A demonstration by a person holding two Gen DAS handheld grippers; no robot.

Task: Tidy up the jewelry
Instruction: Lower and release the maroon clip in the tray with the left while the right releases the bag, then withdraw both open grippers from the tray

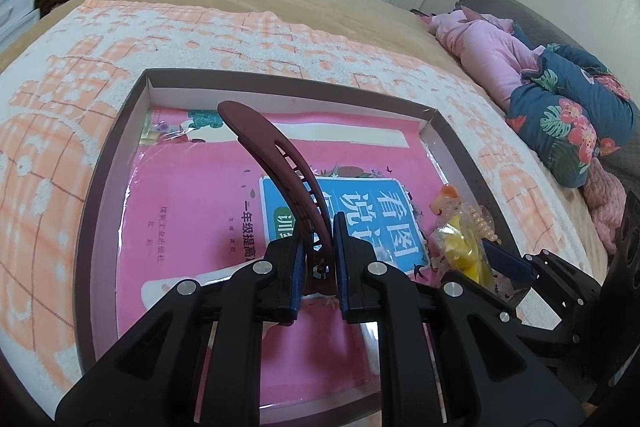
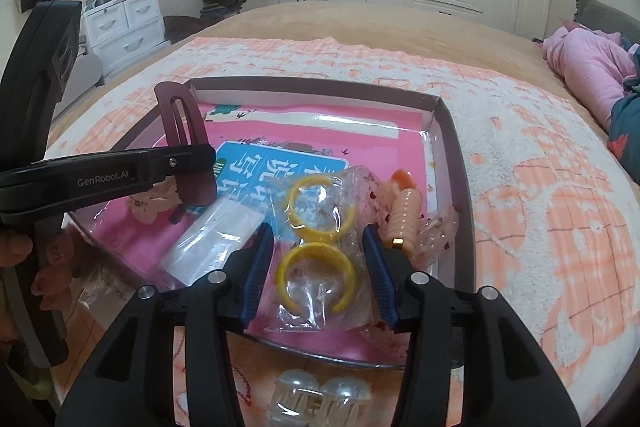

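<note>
Inside the box [image 1: 120,131], left gripper [image 1: 318,259] clenches the maroon hair clip [image 1: 276,151]; right gripper [image 2: 320,275], released, straddles bagged yellow rings [image 2: 316,239].

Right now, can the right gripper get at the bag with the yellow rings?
Probably yes. The right gripper is open, its fingers either side of the bag of yellow rings in the box. The left gripper, shut on the maroon hair clip, sits off to the side.
</note>
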